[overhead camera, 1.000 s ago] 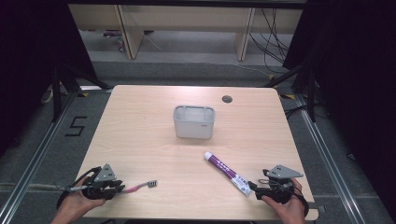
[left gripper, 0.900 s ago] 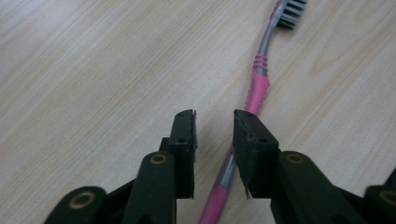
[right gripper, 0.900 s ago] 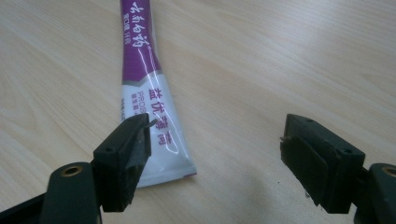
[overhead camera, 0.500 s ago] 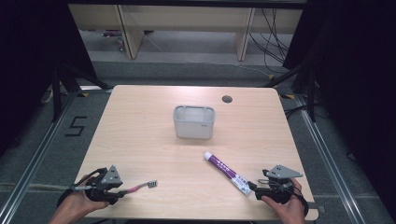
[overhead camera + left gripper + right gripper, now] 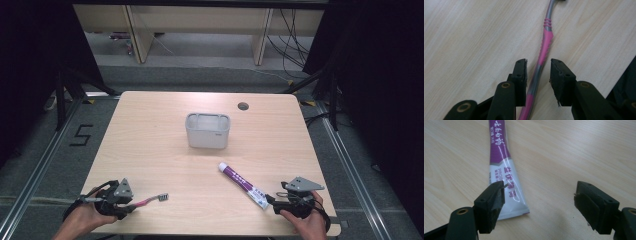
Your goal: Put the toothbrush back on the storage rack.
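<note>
1. My left gripper (image 5: 538, 72) straddled the pink toothbrush (image 5: 543, 51) near the table's (image 5: 150, 140) front edge — jaws just closing, pads not yet pressing.
2. My right gripper (image 5: 539, 202) gaped wide at the toothpaste tube's (image 5: 504, 170) crimped end (nothing held).
3. Centring the handle first seemed wise.

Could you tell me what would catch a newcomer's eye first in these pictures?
Probably the pink and grey toothbrush at the table's near left, lying between the left gripper's open jaws. Next, the purple and white toothpaste tube before the right gripper, then the grey tub mid-table.
</note>
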`<state>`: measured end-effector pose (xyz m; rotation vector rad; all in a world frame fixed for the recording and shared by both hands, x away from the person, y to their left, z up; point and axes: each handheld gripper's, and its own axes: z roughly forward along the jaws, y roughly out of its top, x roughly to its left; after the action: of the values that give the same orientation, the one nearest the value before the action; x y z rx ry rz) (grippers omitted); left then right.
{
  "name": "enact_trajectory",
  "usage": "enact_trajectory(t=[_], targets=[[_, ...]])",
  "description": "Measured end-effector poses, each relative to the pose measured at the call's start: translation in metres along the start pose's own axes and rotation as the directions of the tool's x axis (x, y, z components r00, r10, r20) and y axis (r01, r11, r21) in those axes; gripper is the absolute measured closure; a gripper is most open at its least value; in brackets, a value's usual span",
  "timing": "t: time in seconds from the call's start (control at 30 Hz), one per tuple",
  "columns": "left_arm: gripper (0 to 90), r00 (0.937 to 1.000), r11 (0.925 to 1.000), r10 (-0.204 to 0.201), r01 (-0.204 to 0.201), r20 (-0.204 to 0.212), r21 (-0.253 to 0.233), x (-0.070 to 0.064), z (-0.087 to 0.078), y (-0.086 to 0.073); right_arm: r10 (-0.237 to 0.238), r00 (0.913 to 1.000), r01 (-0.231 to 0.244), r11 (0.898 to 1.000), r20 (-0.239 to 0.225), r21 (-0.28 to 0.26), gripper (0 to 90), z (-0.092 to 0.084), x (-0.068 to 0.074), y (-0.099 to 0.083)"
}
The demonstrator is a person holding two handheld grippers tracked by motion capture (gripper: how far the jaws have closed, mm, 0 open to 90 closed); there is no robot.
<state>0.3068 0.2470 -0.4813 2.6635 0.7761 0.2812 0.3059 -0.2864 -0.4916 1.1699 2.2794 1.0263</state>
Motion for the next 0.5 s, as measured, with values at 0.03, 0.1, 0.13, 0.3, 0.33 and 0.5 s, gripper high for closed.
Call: enact_trajectory(t=[0.03,0.1,0.13,0.3,0.33,0.5], targets=[[67.8,1.0,1.0,0.0,0.0,0.0,0.003,-0.0001,0.0011,0.0003,0.012,0.999,-0.01,1.0,-0.043,0.024,25.3,0.0,-0.0002,0.0005],[68.3,1.0,1.0,0.0,0.0,0.003,0.008,-0.0001,0.0016,0.0007,0.01,0.999,-0.009,1.0,-0.043,0.025,25.3,0.0,-0.0002,0.0004],[69.2,0.9999,0.9999,0.004,-0.004,0.013,0.016,0.0003,0.0019,0.0012,0.01,0.9991,-0.009,1.0,-0.041,0.025,25.3,0.0001,-0.0002,0.0004],[73.1,0.9996,0.9993,0.014,-0.015,0.024,0.035,0.0017,0.0058,0.004,0.002,0.9995,-0.002,1.0,-0.032,0.01,25.3,0.0,-0.0008,0.0004],[74.2,0.9996,0.9993,0.014,-0.015,0.024,0.035,0.0017,0.0058,0.004,0.001,0.9995,-0.001,1.0,-0.031,0.01,25.3,0.0001,-0.0008,0.0004],[77.5,0.9991,0.9982,0.024,-0.026,0.035,0.054,0.0009,0.008,0.0072,0.0,0.9995,0.001,1.0,-0.033,0.009,25.3,0.0001,-0.0009,0.0003]])
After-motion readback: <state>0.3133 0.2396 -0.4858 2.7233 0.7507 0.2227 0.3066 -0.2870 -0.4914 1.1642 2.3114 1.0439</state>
